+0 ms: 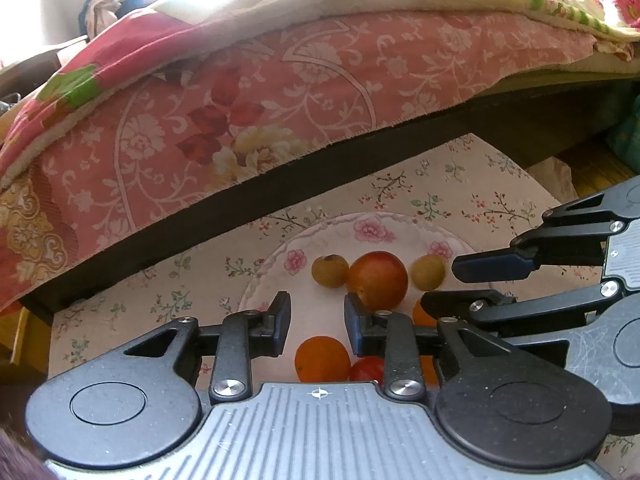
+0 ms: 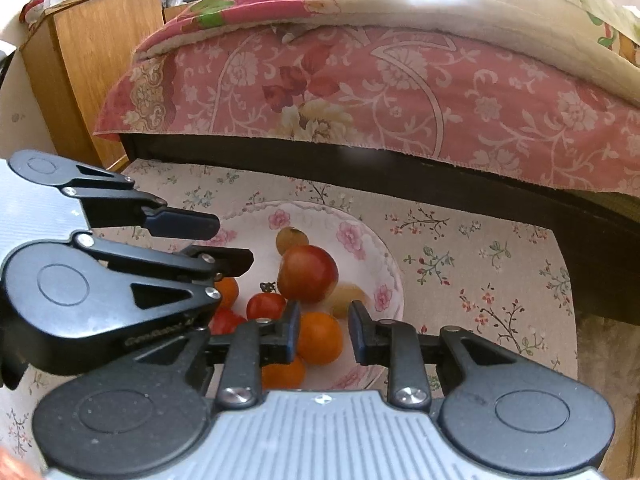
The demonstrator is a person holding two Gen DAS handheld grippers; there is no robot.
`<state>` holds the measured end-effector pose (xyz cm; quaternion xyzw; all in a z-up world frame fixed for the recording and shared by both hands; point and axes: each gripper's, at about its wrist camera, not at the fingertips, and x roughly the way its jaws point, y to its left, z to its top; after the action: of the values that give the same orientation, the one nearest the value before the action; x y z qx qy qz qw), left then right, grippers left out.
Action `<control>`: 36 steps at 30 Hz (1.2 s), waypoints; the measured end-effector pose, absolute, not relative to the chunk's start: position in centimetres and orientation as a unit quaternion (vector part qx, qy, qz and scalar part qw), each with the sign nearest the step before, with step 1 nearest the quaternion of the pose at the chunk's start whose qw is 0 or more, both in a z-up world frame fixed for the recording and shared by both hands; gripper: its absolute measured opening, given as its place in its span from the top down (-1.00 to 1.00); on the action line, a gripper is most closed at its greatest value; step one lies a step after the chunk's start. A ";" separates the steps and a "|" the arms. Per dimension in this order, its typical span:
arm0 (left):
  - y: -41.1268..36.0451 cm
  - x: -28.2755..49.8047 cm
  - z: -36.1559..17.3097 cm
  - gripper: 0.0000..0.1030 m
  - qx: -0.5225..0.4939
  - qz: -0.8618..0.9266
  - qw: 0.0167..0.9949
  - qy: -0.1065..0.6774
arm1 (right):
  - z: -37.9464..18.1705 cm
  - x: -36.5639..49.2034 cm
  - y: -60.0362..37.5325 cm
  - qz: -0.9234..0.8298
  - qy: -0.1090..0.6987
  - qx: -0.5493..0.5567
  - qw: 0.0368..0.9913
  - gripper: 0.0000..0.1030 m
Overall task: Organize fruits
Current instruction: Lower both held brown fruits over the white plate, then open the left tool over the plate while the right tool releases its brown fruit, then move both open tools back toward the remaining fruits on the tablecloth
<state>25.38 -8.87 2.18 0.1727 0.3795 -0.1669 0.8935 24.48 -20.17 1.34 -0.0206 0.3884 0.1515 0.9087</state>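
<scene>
Both grippers spread, empty: left gripper (image 1: pixel 316 322), right gripper (image 2: pixel 324 330) hover over white floral china plate (image 2: pixel 394 280). Orange round fruits (image 2: pixel 319 338), red-yellow apple (image 2: pixel 307 273) already plated; I judge nearly done.

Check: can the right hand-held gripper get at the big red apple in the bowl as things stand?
Probably yes. The right hand-held gripper is open over the bowl, and the red apple sits just past an orange, uncovered from above. The left hand-held gripper crowds only its left side.
</scene>
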 end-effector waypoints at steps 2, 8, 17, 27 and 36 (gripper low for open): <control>-8.8 25.3 2.4 0.22 0.173 -0.166 0.894 0.377 | 1.4 24.4 -20.2 0.152 0.387 -0.022 0.909 0.39; -8.4 24.7 3.3 0.06 0.167 -0.169 0.899 0.369 | 2.1 23.7 -20.8 0.148 0.377 -0.015 0.914 0.34; -8.1 22.9 4.4 0.06 0.170 -0.170 0.899 0.365 | 3.6 21.3 -21.3 0.145 0.373 -0.017 0.917 0.34; -7.6 19.7 5.0 0.02 0.177 -0.171 0.896 0.369 | 3.9 17.7 -21.2 0.142 0.376 -0.020 0.916 0.34; -7.0 16.8 4.5 -0.01 0.171 -0.174 0.893 0.379 | 3.5 15.1 -21.0 0.141 0.385 -0.010 0.912 0.32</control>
<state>16.81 -7.03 4.54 0.1708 0.3785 -0.1738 0.8929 15.15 -20.97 3.49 -0.0096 0.3854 0.1410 0.9119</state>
